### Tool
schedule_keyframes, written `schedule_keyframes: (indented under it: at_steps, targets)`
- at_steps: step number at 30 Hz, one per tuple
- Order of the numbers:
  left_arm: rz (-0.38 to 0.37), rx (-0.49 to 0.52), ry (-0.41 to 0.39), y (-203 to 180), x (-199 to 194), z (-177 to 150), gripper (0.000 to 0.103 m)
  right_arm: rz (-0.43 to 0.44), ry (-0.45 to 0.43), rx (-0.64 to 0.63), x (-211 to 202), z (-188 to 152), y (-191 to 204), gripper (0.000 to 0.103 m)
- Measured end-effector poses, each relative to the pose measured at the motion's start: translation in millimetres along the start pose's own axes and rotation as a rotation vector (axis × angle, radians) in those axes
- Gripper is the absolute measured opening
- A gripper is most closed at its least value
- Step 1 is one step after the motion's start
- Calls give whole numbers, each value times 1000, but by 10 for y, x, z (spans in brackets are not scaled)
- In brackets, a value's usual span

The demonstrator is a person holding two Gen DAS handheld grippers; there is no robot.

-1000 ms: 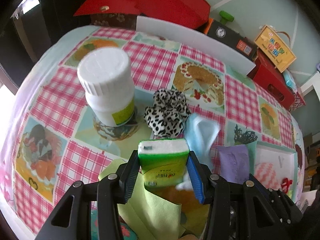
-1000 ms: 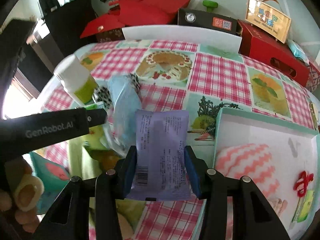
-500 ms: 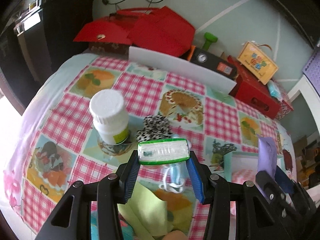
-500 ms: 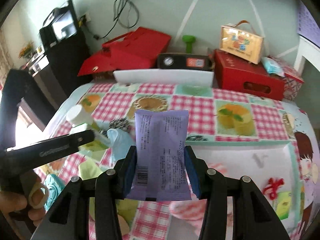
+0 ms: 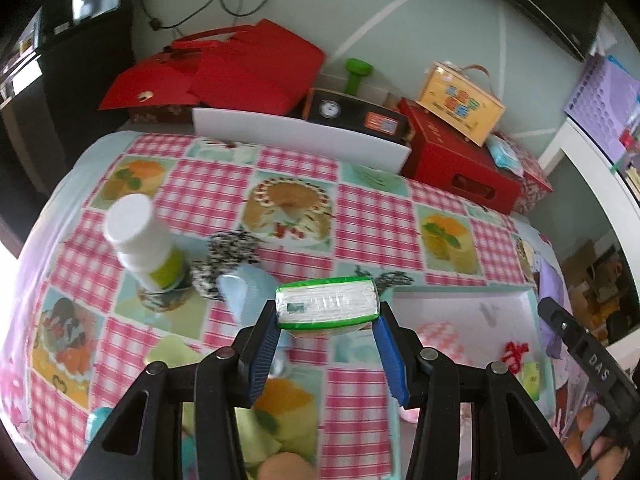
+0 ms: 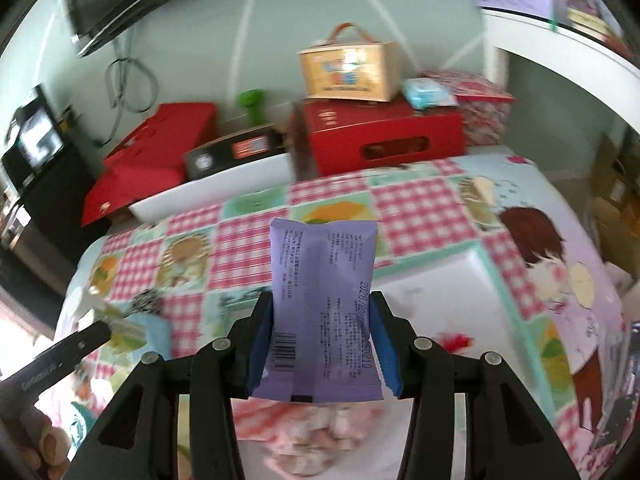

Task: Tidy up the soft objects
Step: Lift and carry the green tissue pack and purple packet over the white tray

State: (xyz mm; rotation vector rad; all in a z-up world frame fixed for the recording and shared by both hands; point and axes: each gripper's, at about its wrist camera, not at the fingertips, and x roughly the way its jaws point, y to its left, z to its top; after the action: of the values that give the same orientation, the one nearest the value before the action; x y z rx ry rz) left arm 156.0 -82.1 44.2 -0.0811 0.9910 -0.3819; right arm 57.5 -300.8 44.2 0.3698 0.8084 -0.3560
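Left tool (image 5: 326, 330) clamped on green pack (image 5: 327, 307), right tool (image 6: 323, 334) clamped on purple pouch (image 6: 323, 308); both look light, soft, slippery-wrapped: grip flat sides at mid-body

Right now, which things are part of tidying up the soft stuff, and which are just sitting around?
Part of the job:
- green tissue pack in the left tongs
- purple packet in the right tongs
- white box
- leopard scrunchie

Just lying about:
- white bottle
- red boxes
- green dumbbell
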Motion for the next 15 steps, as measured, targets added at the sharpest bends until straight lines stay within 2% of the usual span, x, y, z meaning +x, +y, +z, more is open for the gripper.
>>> schedule_keyframes:
  at_steps: [3, 8, 15]
  targets:
    - [-18, 29, 11, -212, 65, -39, 50, -62, -5, 39, -11, 27, -256, 49]
    - [-96, 73, 40, -646, 209, -103, 50, -147, 0, 75, -6, 34, -580, 49]
    - [-144, 186, 79, -1256, 439, -220, 50, -141, 28, 142, 107, 5, -902, 49]
